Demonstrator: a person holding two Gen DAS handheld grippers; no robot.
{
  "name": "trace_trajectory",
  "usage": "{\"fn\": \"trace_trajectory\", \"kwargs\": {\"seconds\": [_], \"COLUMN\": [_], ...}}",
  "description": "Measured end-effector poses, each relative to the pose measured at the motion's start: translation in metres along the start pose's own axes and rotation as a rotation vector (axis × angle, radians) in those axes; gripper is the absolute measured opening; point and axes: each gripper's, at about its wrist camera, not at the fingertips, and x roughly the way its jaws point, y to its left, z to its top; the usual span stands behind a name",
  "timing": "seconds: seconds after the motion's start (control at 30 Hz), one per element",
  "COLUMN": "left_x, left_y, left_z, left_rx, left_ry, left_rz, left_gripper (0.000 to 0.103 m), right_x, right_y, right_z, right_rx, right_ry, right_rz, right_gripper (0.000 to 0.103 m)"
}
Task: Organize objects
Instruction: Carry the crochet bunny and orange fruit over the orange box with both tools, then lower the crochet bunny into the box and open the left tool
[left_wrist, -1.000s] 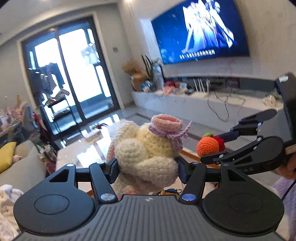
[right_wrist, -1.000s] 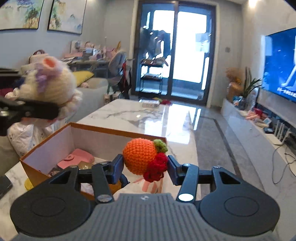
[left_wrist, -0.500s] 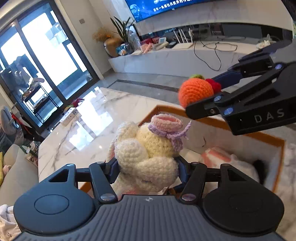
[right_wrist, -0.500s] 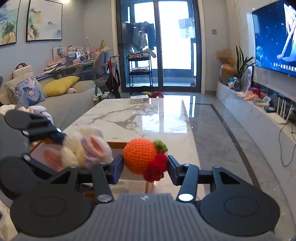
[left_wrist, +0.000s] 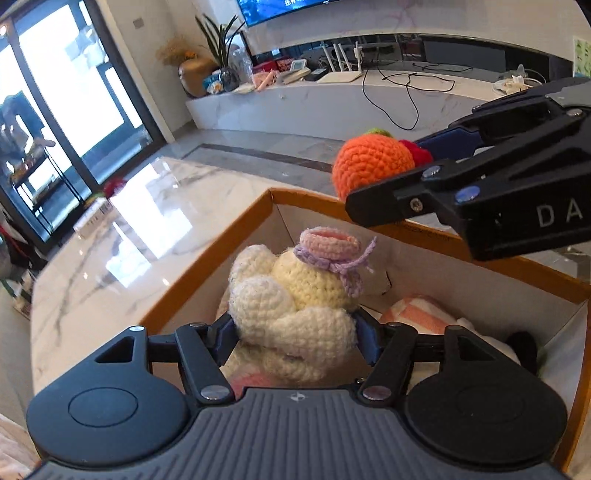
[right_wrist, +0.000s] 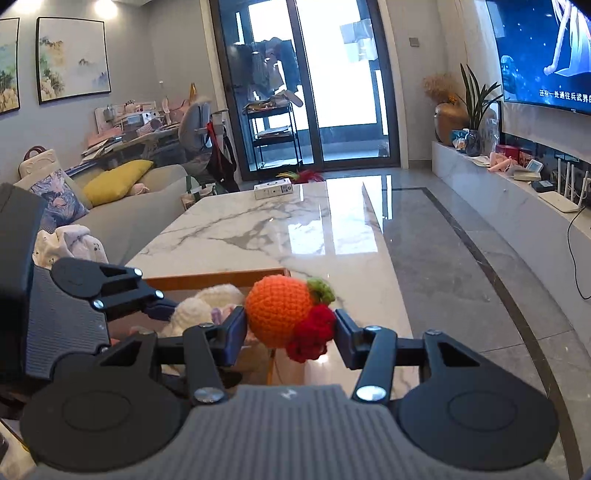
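Two crochet toys (left_wrist: 295, 314) (right_wrist: 284, 314), one box (left_wrist: 461, 243), two grippers (left_wrist: 295, 336) (right_wrist: 290, 332)

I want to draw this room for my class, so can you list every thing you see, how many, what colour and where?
Crochet bunny: one, cream with a pink and purple hat, inside the box, between the left jaws, which have just been opening.
Crochet orange: one, orange with green leaf and red bits, gripped above the box's far edge.
Box: one, orange rim, white inside, on the table.
Striped cloth: one, peach and white, in the box.
Table: one, white marble.
Yellow cushion: one, on the grey sofa.
TV: one, blue picture, on the wall.
Left gripper: one, black.
Right gripper: one, black.
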Motion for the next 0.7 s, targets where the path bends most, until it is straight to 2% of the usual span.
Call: {"fn": "trace_trajectory", "kwargs": {"seconds": [0.13, 0.3, 0.4, 0.43, 0.5, 0.57, 0.6, 0.7], "left_x": [-0.004, -0.021, -0.032, -0.035, -0.039, -0.042, -0.042, -0.034], "left_y": [0.006, 0.015, 0.023, 0.026, 0.03, 0.035, 0.037, 0.044], "left_z": [-0.003, 0.001, -0.001, -0.003, -0.006, -0.01, -0.013, -0.015], "left_rx": [-0.013, -0.06, -0.098, -0.108, -0.12, -0.138, -0.151, -0.209], "left_ry": [0.006, -0.028, -0.008, 0.001, 0.018, 0.034, 0.037, 0.07], "left_rz": [-0.024, -0.037, -0.05, -0.049, -0.038, -0.022, -0.021, -0.063], "left_gripper": [0.077, 0.078, 0.076, 0.071, 0.05, 0.041, 0.041, 0.032], "right_x": [-0.001, -0.001, -0.001, -0.002, -0.004, -0.005, -0.006, -0.004], "right_y": [0.002, 0.005, 0.004, 0.005, 0.007, 0.009, 0.01, 0.013], "right_z": [-0.002, -0.005, -0.005, -0.005, -0.007, -0.007, -0.008, -0.009], "right_rx": [-0.016, -0.058, -0.051, -0.049, -0.048, -0.059, -0.066, -0.076], "right_ry": [-0.009, -0.021, -0.021, -0.021, -0.024, -0.028, -0.03, -0.026], "right_rz": [-0.003, -0.022, -0.018, -0.014, -0.003, 0.01, 0.012, 0.013], "right_gripper": [0.052, 0.052, 0.053, 0.053, 0.052, 0.052, 0.052, 0.052]}}
